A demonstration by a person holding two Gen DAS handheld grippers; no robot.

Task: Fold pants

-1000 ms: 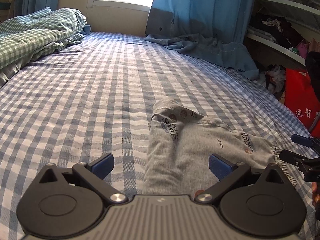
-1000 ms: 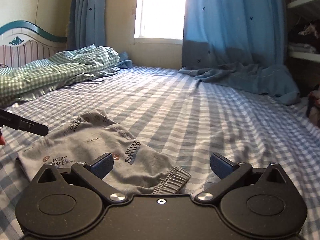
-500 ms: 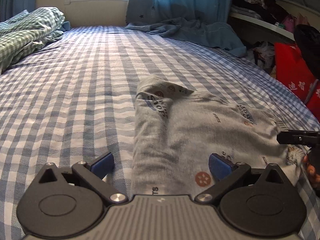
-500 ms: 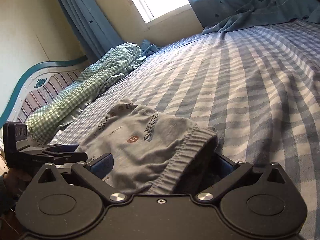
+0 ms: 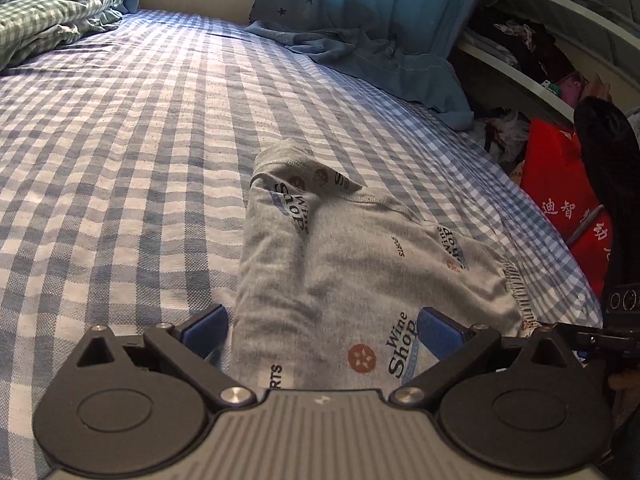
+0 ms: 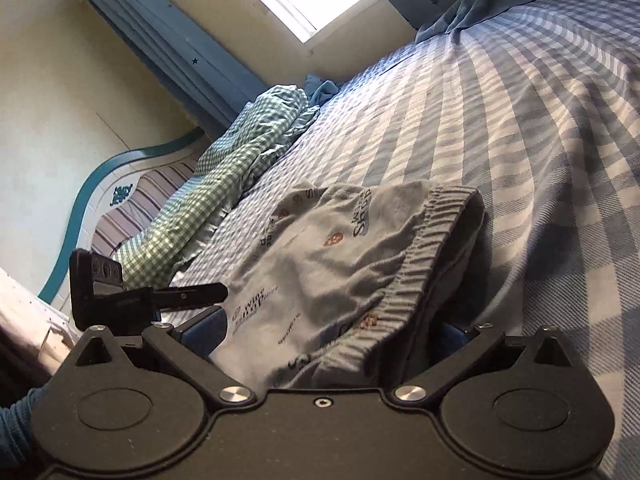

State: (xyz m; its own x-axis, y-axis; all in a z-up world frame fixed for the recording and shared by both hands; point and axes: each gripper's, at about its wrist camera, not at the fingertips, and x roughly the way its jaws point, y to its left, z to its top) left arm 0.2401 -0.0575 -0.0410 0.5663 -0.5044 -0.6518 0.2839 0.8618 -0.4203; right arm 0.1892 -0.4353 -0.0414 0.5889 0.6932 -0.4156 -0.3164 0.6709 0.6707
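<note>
Grey printed pants (image 5: 360, 264) lie folded lengthwise on the blue checked bed sheet (image 5: 120, 140). My left gripper (image 5: 320, 328) is open, its blue pads straddling the near end of the pants. My right gripper (image 6: 332, 332) is open around the elastic waistband end (image 6: 420, 264), with the fabric bunched up between its fingers and the right pad hidden behind cloth. The left gripper's finger (image 6: 188, 296) shows at the left of the right wrist view; the right gripper (image 5: 592, 336) shows at the right edge of the left wrist view.
A green checked duvet (image 5: 52, 12) is heaped at the head of the bed. A blue curtain (image 5: 372, 48) drapes onto the far side. Shelves (image 5: 560, 40) and a red bag (image 5: 560, 200) stand beside the bed's right edge. A headboard (image 6: 104, 200) is at left.
Both grippers have moved in over the ends of the pants. The right gripper has tilted and pushed under the waistband, which now bunches up between its fingers.
</note>
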